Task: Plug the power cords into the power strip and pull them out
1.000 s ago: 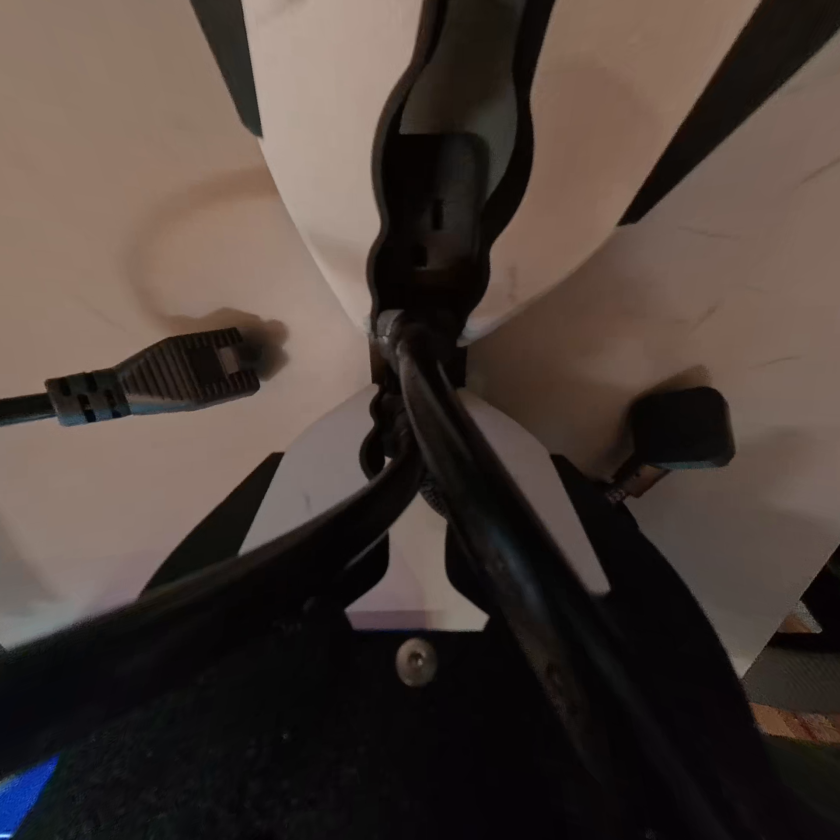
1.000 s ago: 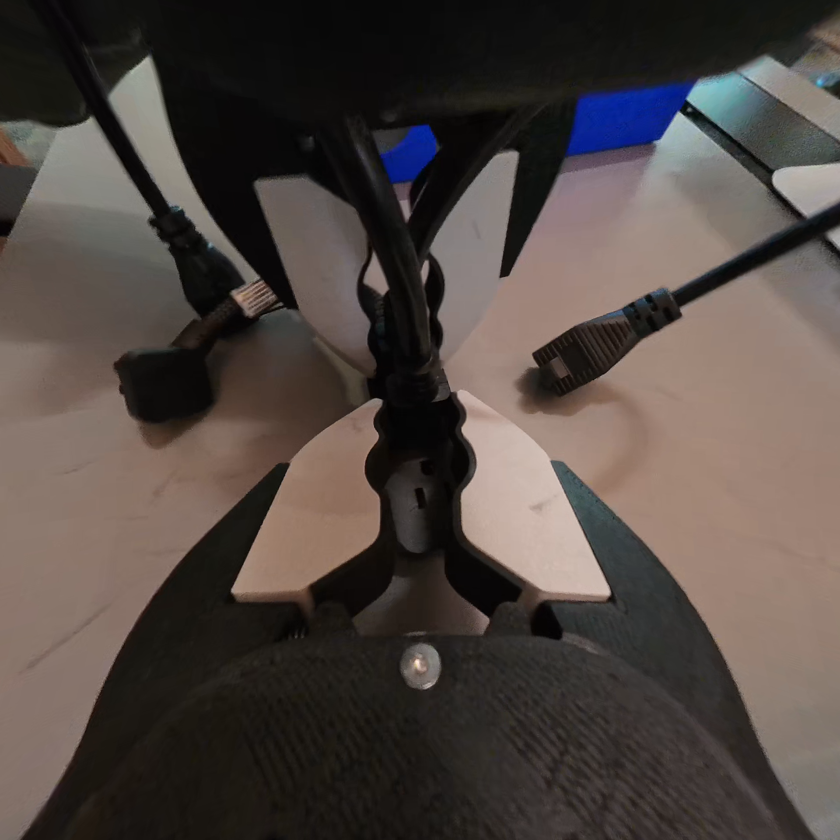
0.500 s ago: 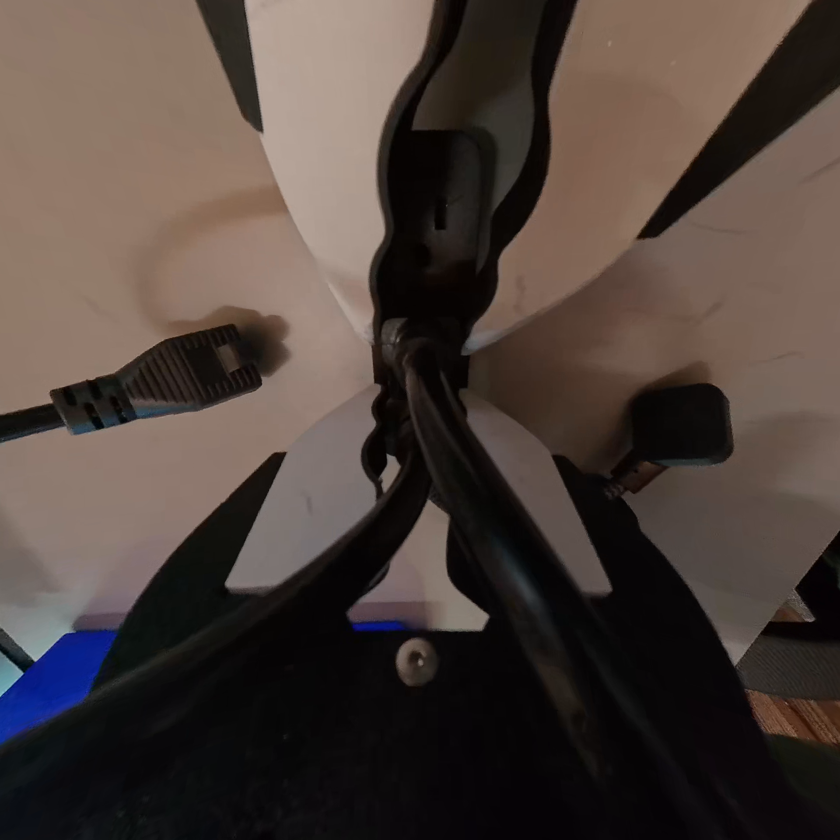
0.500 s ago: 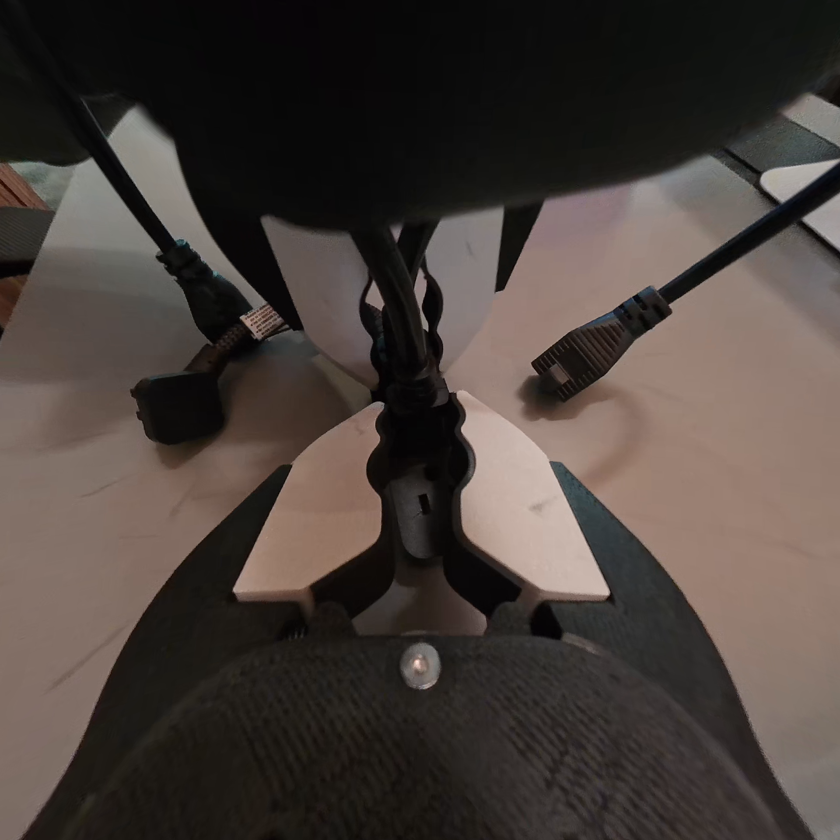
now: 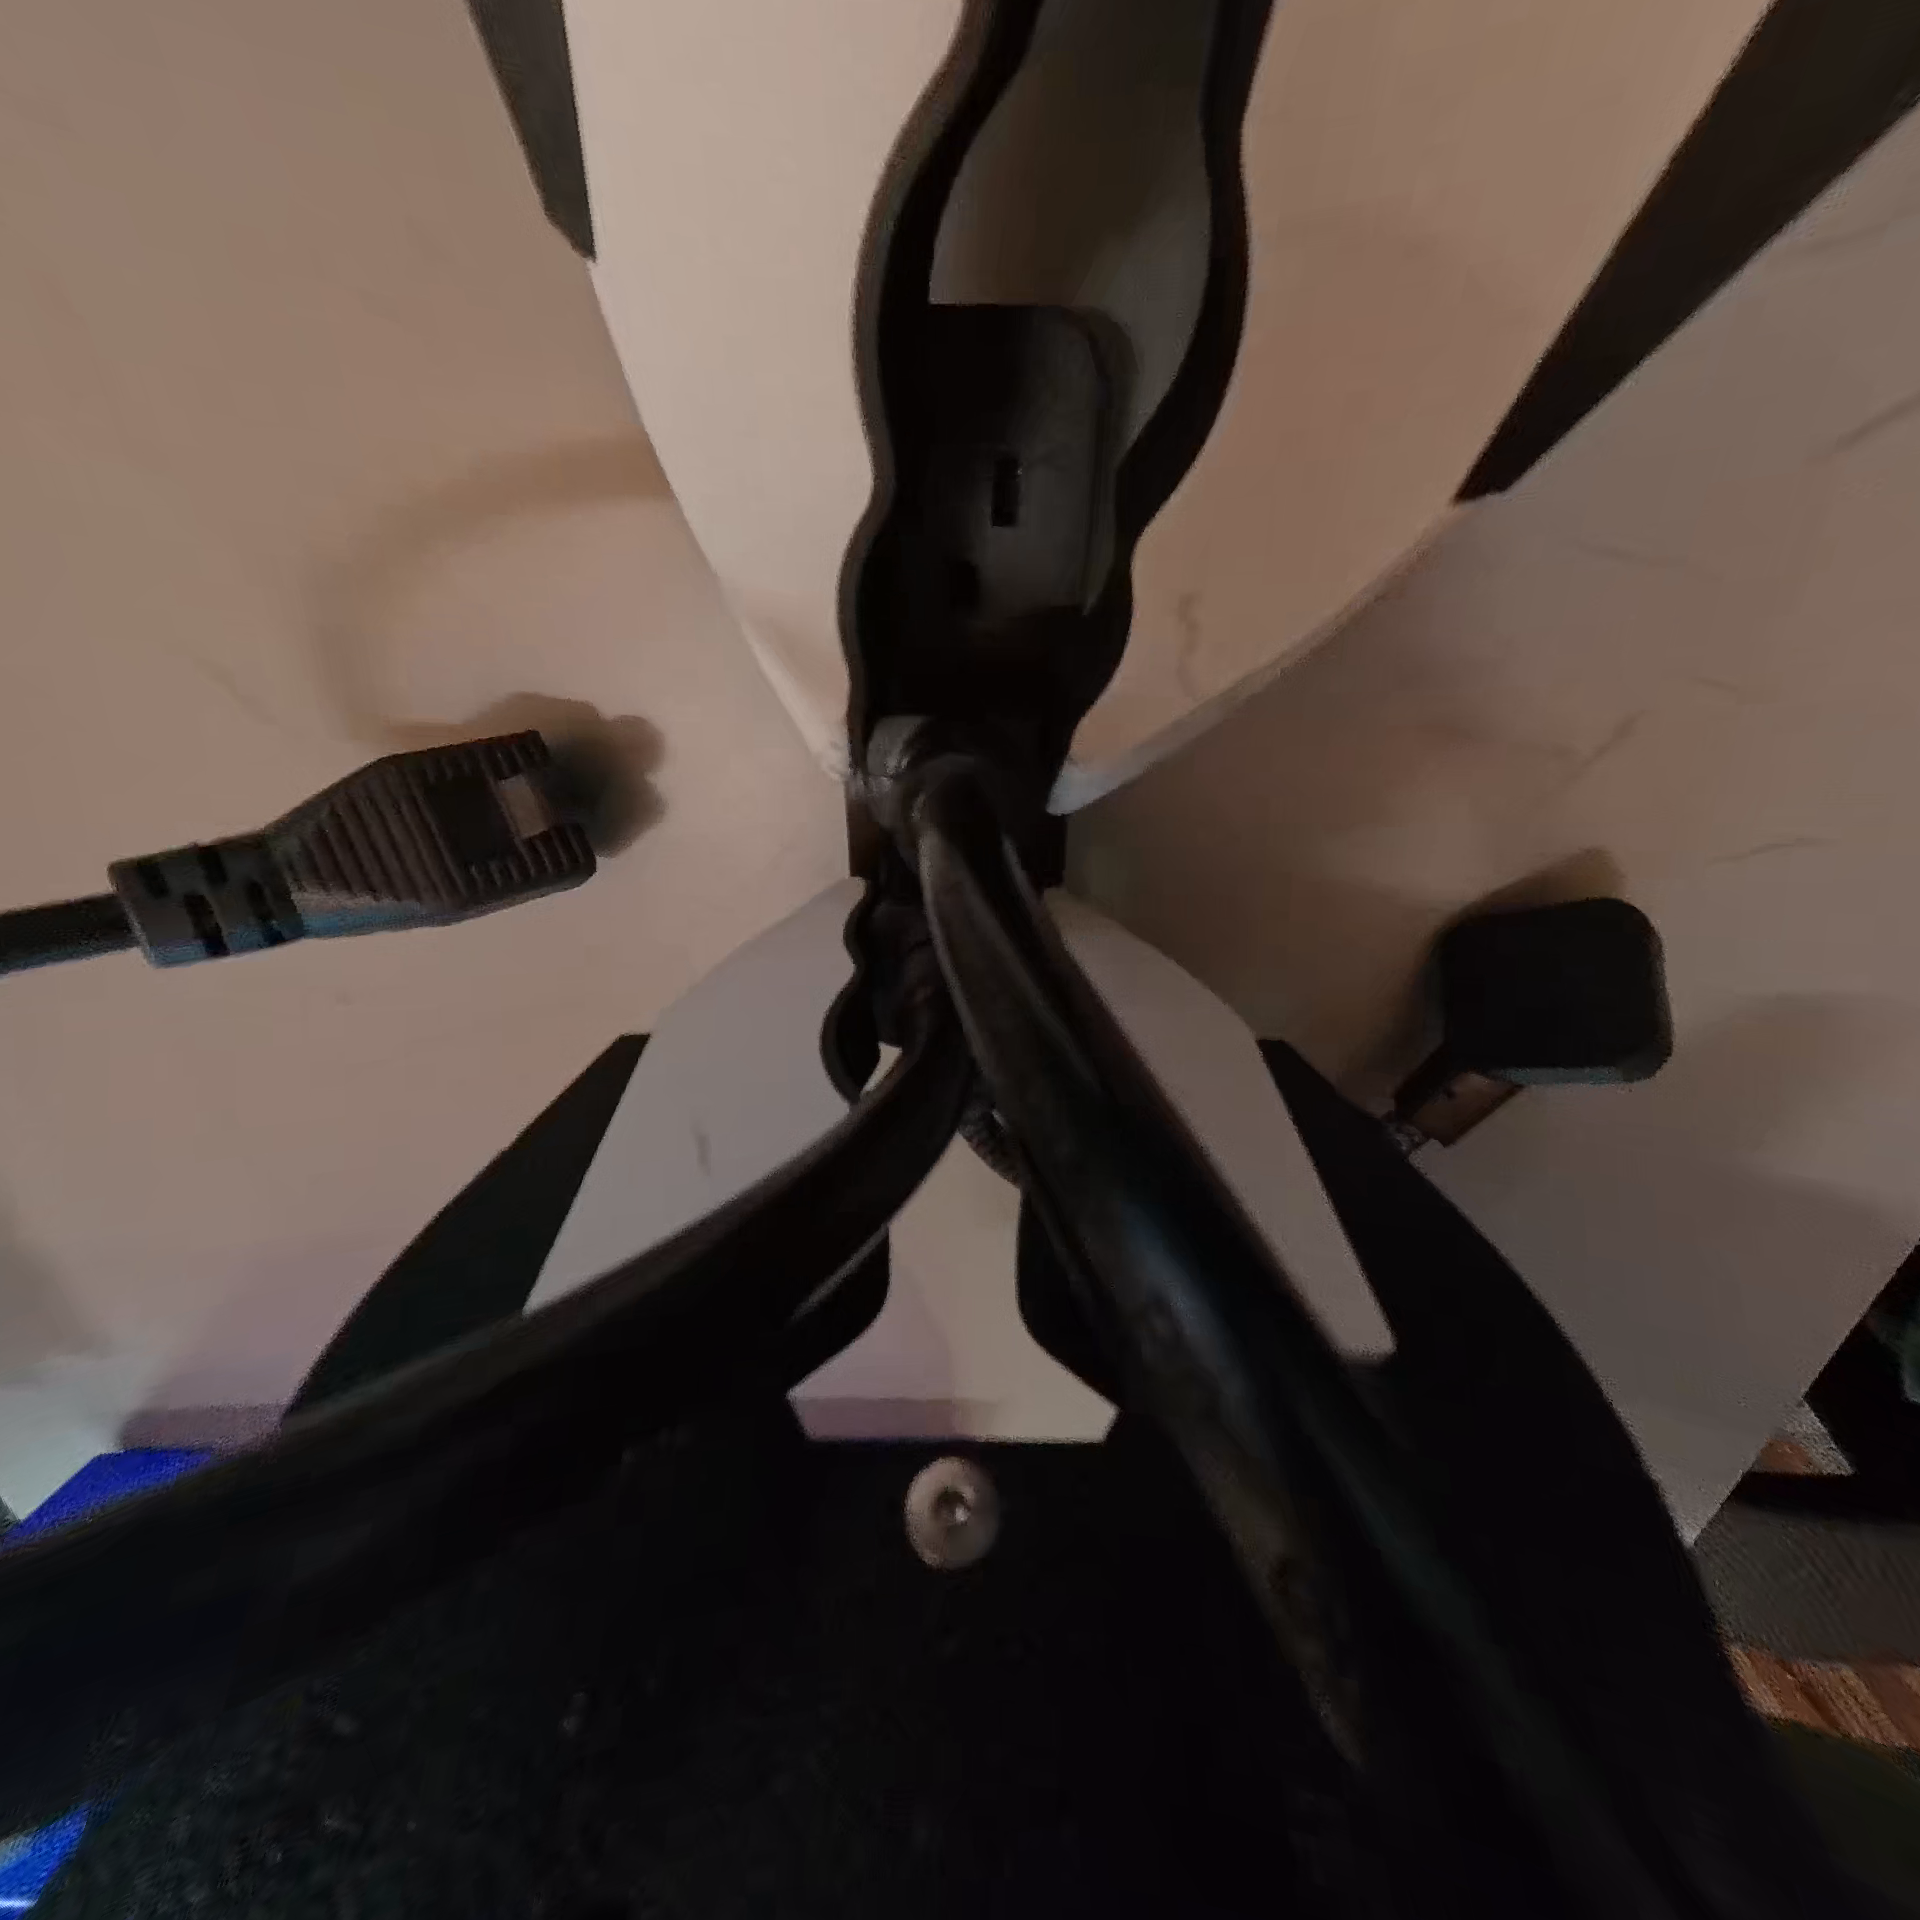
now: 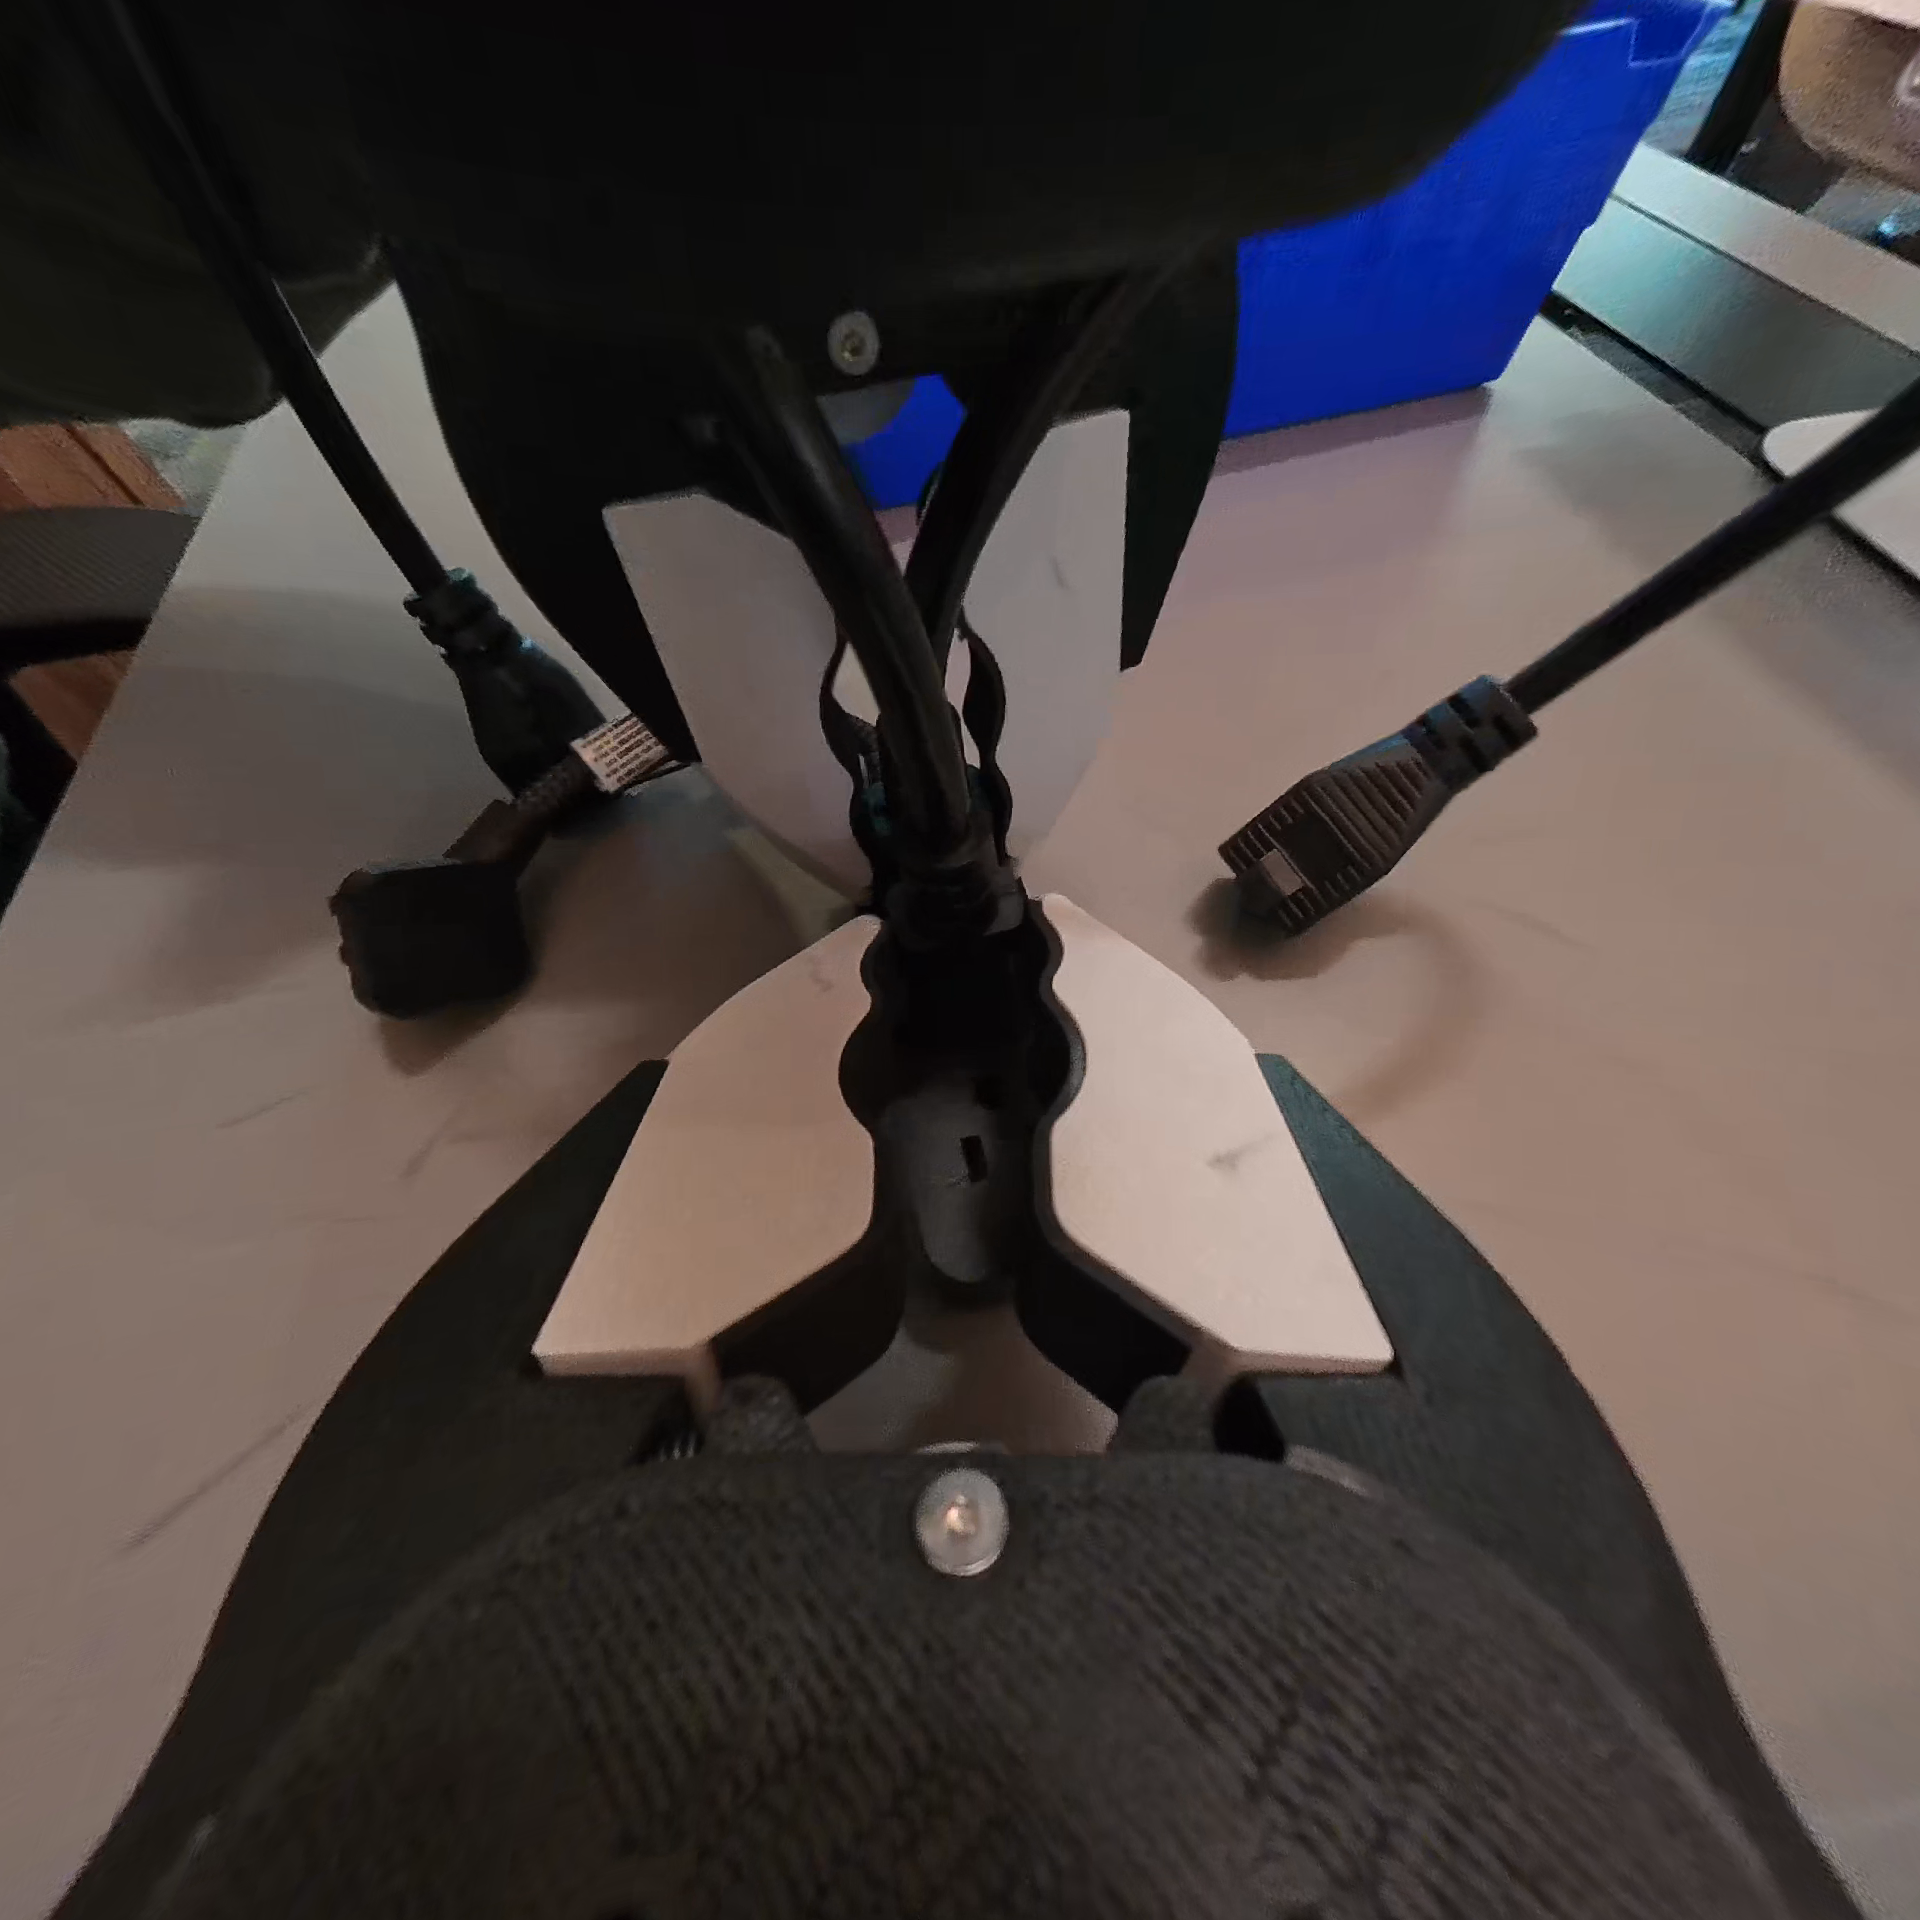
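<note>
Blue bin (image 6: 1382,281) sits at the far edge of the table (image 6: 1558,1195), behind the grippers; what is in it cannot be seen.

Both grippers meet tip to tip over the table. Right gripper (image 6: 961,997) has its fingers pinched on a black socket block (image 6: 951,1184), a flat black piece with small slots on its face, lying between the white finger plates. Left gripper (image 5: 940,925) faces it, fingers pressed onto the black plug (image 5: 914,961) at the end of a thick black cord (image 5: 1122,1174). That cord runs back over the left gripper body, and a second black cord (image 5: 727,1205) curves off beside it. Whether the plug is fully seated in the socket block cannot be told, as the joint is hidden by the fingertips.

Loose on the table: a ribbed black connector (image 6: 1340,821) on its own cable, well apart to one side, resting on its tip and tilted. On the other side lies a flat black plug (image 6: 431,935) with a braided lead and a small white tag (image 6: 618,750), near another black cable end.
</note>
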`<state>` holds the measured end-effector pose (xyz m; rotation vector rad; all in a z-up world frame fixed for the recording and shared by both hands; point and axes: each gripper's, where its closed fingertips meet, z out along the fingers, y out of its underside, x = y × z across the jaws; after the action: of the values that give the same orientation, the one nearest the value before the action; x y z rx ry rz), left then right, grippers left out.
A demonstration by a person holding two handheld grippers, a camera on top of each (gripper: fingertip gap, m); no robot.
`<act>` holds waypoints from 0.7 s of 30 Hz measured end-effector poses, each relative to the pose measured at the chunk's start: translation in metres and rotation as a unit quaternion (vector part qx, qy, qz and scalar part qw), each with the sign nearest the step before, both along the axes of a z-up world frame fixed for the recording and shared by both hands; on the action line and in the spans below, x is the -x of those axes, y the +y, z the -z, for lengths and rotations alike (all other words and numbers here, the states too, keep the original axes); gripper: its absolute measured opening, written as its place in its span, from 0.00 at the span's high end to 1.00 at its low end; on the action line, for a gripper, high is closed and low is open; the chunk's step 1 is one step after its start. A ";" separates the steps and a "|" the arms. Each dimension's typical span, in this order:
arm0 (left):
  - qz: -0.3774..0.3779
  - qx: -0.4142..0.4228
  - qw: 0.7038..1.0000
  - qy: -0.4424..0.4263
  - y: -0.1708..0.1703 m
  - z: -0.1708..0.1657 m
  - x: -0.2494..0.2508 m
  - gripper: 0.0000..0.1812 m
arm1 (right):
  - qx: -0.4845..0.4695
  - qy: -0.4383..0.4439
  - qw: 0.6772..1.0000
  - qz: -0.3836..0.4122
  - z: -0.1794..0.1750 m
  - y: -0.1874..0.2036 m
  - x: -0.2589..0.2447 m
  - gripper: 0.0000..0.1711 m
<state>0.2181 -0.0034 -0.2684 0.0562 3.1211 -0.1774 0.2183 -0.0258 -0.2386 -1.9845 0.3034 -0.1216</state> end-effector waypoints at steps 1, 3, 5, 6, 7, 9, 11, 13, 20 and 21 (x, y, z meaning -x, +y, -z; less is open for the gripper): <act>0.001 0.000 1.000 0.002 0.000 0.000 0.000 0.86 | 0.006 -0.006 1.000 0.001 0.001 -0.001 0.000 0.88; 0.006 0.002 1.000 0.004 -0.001 0.001 0.000 0.86 | 0.010 -0.003 1.000 -0.001 0.003 -0.002 0.002 0.87; 0.016 -0.006 1.000 0.003 -0.001 0.001 0.000 0.86 | 0.006 0.002 1.000 -0.001 0.003 -0.002 0.002 0.86; 0.018 -0.009 1.000 0.004 -0.001 0.001 0.000 0.87 | 0.004 0.004 1.000 0.002 0.002 -0.001 0.002 0.86; 0.020 -0.013 1.000 0.003 -0.001 0.001 0.000 0.86 | 0.003 0.007 1.000 -0.003 0.002 0.000 0.004 0.84; 0.023 -0.018 1.000 0.002 -0.001 0.001 0.000 0.86 | 0.008 0.001 1.000 -0.017 0.003 0.004 0.009 0.75; 0.022 -0.016 1.000 0.003 -0.001 0.000 0.000 0.86 | 0.026 -0.025 0.999 -0.012 0.006 0.007 0.007 0.74; 0.020 -0.015 1.000 0.003 0.000 0.001 0.000 0.86 | 0.043 -0.051 0.998 -0.008 0.009 0.009 0.006 0.73; 0.014 -0.007 1.000 0.005 -0.001 0.001 -0.001 0.87 | 0.076 -0.082 0.994 0.008 0.016 0.007 0.005 0.72; 0.013 -0.006 1.000 0.006 -0.001 0.000 -0.001 0.87 | 0.077 -0.081 0.994 0.008 0.017 0.006 0.005 0.72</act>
<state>0.2189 -0.0043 -0.2689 0.0950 3.1339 -0.1592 0.2136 -0.0194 -0.2551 -2.1106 0.2101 -0.3220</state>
